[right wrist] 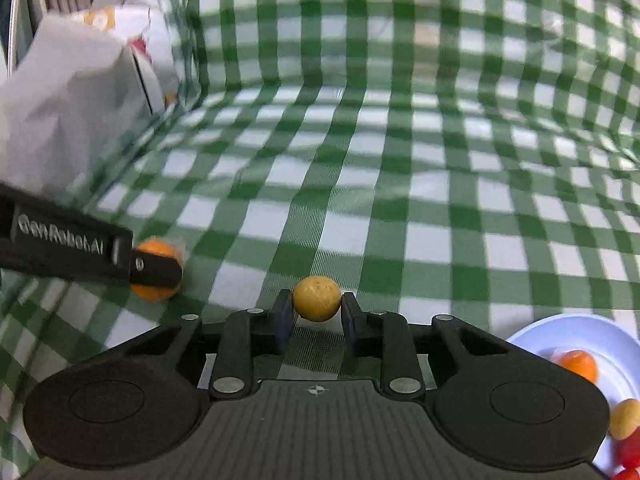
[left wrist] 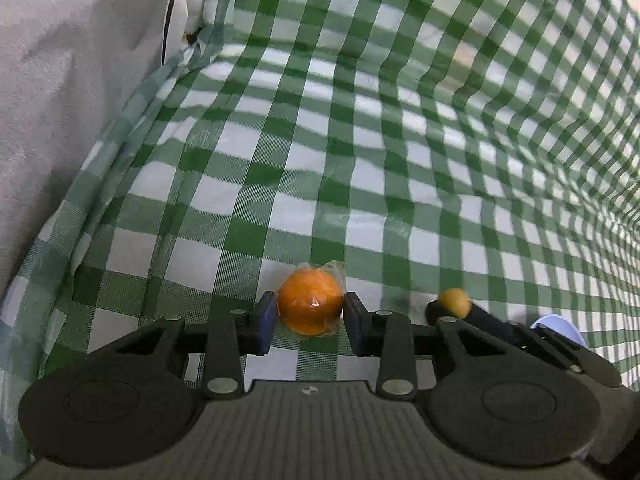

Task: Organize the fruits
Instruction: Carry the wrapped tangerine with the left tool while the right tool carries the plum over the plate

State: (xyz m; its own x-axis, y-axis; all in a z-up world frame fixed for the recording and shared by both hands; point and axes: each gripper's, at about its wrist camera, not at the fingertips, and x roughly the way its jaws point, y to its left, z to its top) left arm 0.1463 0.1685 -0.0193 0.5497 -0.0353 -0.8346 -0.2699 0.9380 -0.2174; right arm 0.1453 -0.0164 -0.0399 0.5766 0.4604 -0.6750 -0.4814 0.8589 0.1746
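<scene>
My left gripper point(left wrist: 310, 314) is shut on a plastic-wrapped orange point(left wrist: 311, 306), held just above the green checked tablecloth point(left wrist: 320, 160). My right gripper point(right wrist: 316, 310) is shut on a small yellow round fruit point(right wrist: 317, 298). The right gripper with that yellow fruit point(left wrist: 455, 302) shows at the right of the left wrist view. The left gripper and its orange point(right wrist: 158, 270) show at the left of the right wrist view. A white plate point(right wrist: 580, 334) at the lower right holds an orange point(right wrist: 578, 365), a yellow fruit point(right wrist: 625, 418) and red fruits point(right wrist: 630, 452).
A grey fabric bundle point(left wrist: 60, 100) lies along the left side of the cloth, also in the right wrist view point(right wrist: 68, 112). The cloth rises in folds at the back and right. The plate's edge point(left wrist: 558, 326) peeks out behind the right gripper.
</scene>
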